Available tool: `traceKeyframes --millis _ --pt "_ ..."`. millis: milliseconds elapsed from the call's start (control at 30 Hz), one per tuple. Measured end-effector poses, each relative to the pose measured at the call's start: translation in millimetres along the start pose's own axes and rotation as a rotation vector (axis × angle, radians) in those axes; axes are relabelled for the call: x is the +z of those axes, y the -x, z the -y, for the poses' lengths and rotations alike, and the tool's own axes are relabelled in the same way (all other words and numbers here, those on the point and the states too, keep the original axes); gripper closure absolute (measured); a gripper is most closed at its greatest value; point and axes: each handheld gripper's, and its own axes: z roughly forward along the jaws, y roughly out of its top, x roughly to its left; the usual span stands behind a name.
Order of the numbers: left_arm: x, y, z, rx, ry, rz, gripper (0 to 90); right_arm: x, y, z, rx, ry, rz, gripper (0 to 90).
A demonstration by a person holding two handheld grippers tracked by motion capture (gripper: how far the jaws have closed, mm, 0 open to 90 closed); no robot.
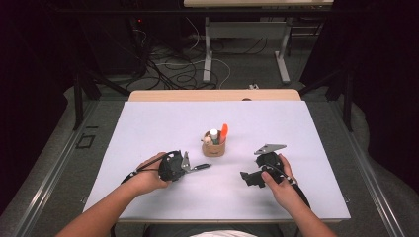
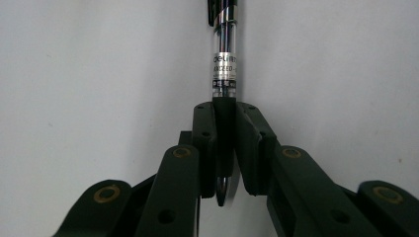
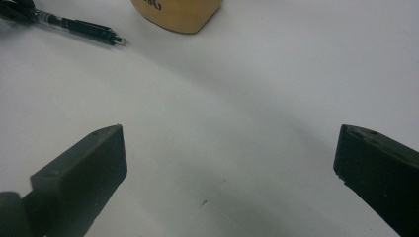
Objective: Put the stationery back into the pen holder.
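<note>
Black jaws of my left gripper (image 2: 225, 148) clamp a pen (image 2: 225, 59) low over the white bench (image 1: 148, 133), just left of the tan cup (image 1: 214, 146). I see my right gripper (image 3: 230, 163) spread wide, holding nothing.

Black-and-clear pen (image 2: 225, 64) clamped in left tongs (image 2: 226, 148), near tan cup (image 1: 214, 146).

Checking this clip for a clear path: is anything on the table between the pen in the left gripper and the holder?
Nothing visible. The left gripper is shut on the pen, whose tip points toward the holder, with bare table between. The open right gripper sits off to the other side.
</note>
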Motion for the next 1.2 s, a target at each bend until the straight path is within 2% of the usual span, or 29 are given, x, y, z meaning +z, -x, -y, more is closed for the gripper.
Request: traceKeyframes --millis 67,233,333,433,467,500,633,667,733,800,867,900,1033,1067,1167,1200 --pt "-2.0 -0.8 -0.6 0.002 0.002 0.004 79.5 -0.2 0.0 0.0 -0.001 0.001 0.000 0.0" --pt "-7.3 -3.7 -1.7 -0.061 -0.006 0.055 79.5 -0.7 -0.1 -0.1 0.004 0.003 -0.002 0.0" --pt "-10.6 -4.1 -2.4 -0.093 0.018 0.070 79.5 -0.6 -1.6 -0.1 -0.006 0.002 -0.001 0.0" --pt "-15.1 -4.8 -4.1 -0.102 0.032 0.086 79.5 -0.2 -2.3 -0.2 -0.041 0.006 -0.011 0.0" --pt "-16.7 -4.8 -4.9 -0.111 0.033 0.092 79.5 -2.0 -2.8 -0.6 -0.055 -0.014 -0.016 0.0" --pt "-18.1 -5.4 -5.8 -0.111 0.035 0.096 79.5 -1.0 -3.8 -0.2 -0.063 0.006 -0.020 0.0" --pt "-23.1 -5.8 -8.5 -0.130 0.056 0.111 79.5 -1.6 -6.7 -1.3 -0.092 -0.021 -0.019 0.0" --pt "-23.9 -5.3 -9.2 -0.140 0.061 0.112 79.6 -0.8 -7.8 -1.0 -0.094 -0.012 -0.011 0.0" --pt "-25.7 -5.7 -10.6 -0.147 0.064 0.118 79.5 -1.7 -9.3 -1.3 -0.116 -0.030 -0.012 0.0" --pt "-27.3 -5.8 -12.0 -0.158 0.071 0.122 79.5 -1.5 -11.4 -1.5 -0.140 -0.015 0.005 0.3" --pt "-28.9 -5.9 -13.8 -0.176 0.078 0.136 79.6 -3.1 -14.2 -2.2 -0.154 -0.018 0.007 3.8" --pt "-29.3 -6.2 -14.6 -0.178 0.077 0.141 79.6 -3.5 -15.4 -2.5 -0.176 -0.003 0.015 6.4" --pt "-30.7 -6.1 -18.6 -0.190 0.079 0.152 79.5 -5.7 -20.4 -4.1 -0.230 -0.001 0.021 15.5" --pt "-31.1 -6.0 -19.6 -0.197 0.084 0.159 79.5 -5.8 -21.3 -4.5 -0.249 0.003 0.024 15.6" --pt "-33.0 -6.0 -22.9 -0.191 0.088 0.169 79.5 -6.4 -24.1 -5.9 -0.306 0.009 0.029 20.3" --pt "-33.2 -6.0 -24.1 -0.185 0.094 0.171 79.6 -6.9 -25.8 -5.8 -0.308 0.005 0.031 22.2"
